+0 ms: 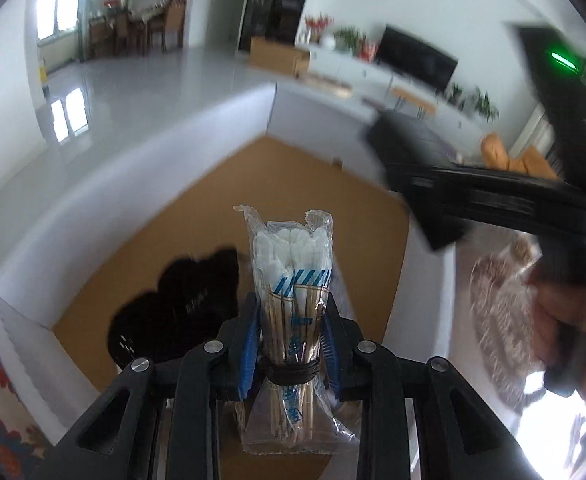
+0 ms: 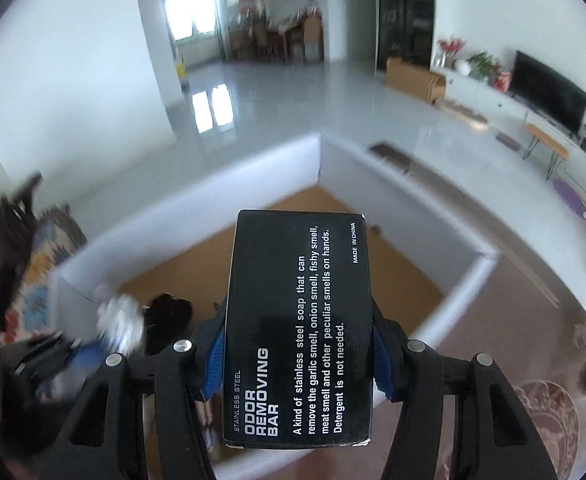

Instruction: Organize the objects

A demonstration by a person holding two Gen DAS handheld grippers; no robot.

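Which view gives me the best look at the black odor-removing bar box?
The right wrist view: the black box fills the centre, label readable, clamped by the right hand-held gripper. The left wrist view shows it only as a blurred dark block at upper right.

Showing white words on the black box (image 2: 299, 328): "STAINLESS STEEL ODOR REMOVING BAR". Saying beside that: "A kind of stainless steel soap that can remove the garlic smell, onion smell, fishy smell, meat smell and other peculiar smells on hands. Detergent is not needed." Reading "MADE IN CHINA" near the far edge. Showing blue marks on the cotton swab bag (image 1: 291, 300), too blurry for reading.
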